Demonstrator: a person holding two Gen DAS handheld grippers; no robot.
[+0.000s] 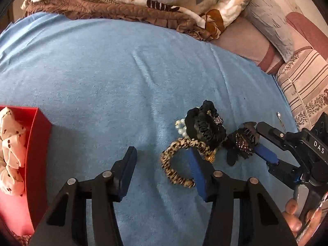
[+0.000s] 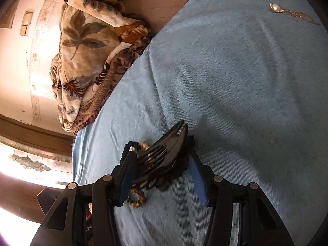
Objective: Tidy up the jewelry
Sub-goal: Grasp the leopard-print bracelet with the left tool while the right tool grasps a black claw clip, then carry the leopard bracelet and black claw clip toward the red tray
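While both claws sit low over the blue blanket (image 1: 98, 78):
Left claw (image 1: 162, 164): spread wide, gripping nothing; right finger beside leopard scrunchie (image 1: 180, 164).
Right claw (image 2: 162, 165): parted, straddling black hair clip (image 2: 164, 153); whether the pads press it, cannot tell.
Right hand (image 1: 299, 215): at the handle, reaching in from the right.
Pile: black scrunchie (image 1: 205, 123), pearl bracelet (image 1: 181, 127), touching.
Red box (image 1: 39, 143): far left, holds white scrunchie (image 1: 10, 149).
Pendant (image 2: 275, 8): well apart.
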